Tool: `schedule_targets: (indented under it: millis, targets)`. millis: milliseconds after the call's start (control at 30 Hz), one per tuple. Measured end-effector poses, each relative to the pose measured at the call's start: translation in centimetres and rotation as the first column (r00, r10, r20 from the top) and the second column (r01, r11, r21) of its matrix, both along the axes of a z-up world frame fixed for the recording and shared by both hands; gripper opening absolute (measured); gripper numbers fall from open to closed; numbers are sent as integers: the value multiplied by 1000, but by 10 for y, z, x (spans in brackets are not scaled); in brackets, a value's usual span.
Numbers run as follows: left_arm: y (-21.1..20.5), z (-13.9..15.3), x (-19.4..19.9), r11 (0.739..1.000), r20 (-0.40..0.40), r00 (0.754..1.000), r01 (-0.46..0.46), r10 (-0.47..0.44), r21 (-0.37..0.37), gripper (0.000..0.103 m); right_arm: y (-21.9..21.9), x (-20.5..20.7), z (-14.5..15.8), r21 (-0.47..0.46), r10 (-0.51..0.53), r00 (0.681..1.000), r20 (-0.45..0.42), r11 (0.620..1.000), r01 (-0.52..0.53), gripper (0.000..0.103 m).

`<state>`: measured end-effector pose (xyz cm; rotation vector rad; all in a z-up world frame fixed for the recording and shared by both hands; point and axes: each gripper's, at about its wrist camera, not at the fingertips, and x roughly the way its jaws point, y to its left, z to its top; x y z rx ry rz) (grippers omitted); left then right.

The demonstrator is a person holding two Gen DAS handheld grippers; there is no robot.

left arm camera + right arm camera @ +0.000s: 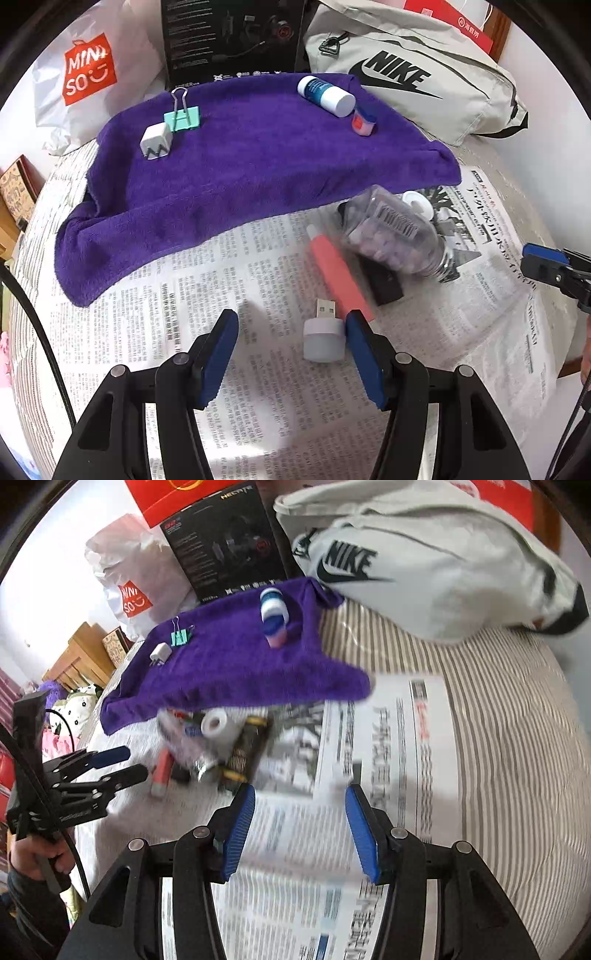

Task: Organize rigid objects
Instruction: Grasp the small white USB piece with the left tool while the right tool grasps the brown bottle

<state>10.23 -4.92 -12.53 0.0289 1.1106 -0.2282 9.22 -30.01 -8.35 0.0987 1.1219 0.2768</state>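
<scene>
Lying on the newspaper (pixel 229 280), the little white USB light (pixel 323 334) sits between the wide-apart blue fingers of the left hand-held gripper (pixel 291 354), just beside the right finger. The right hand-held gripper (pixel 299 830) is spread apart too, holding nothing. A pink tube (pixel 338 275) lies near the pill bottle (pixel 395 236).

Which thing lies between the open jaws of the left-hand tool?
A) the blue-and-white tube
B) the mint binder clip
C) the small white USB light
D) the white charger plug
C: in the left wrist view the small white USB light lies on the newspaper between the open jaws, close to the right one; the other three lie on the purple towel.
</scene>
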Motion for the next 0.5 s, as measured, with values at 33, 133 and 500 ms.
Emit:
schedule_targets:
  millis: [33,133,500]
  targets:
    - [1,-1,-1,1000,1,1000,-2,2,14,58,-1,-2,-1,8,-1,1000,-5,1000,1,51]
    - [7,-3,-4,1000,3,1000,-1,1,20,58,2,-8,-4,-2,2,1000,-12,1000,-2,51]
    - [0,-6,-7,997,36,998,57,-59,46,27,15,-7,-11,-50,34,999,-22,998,-35,51]
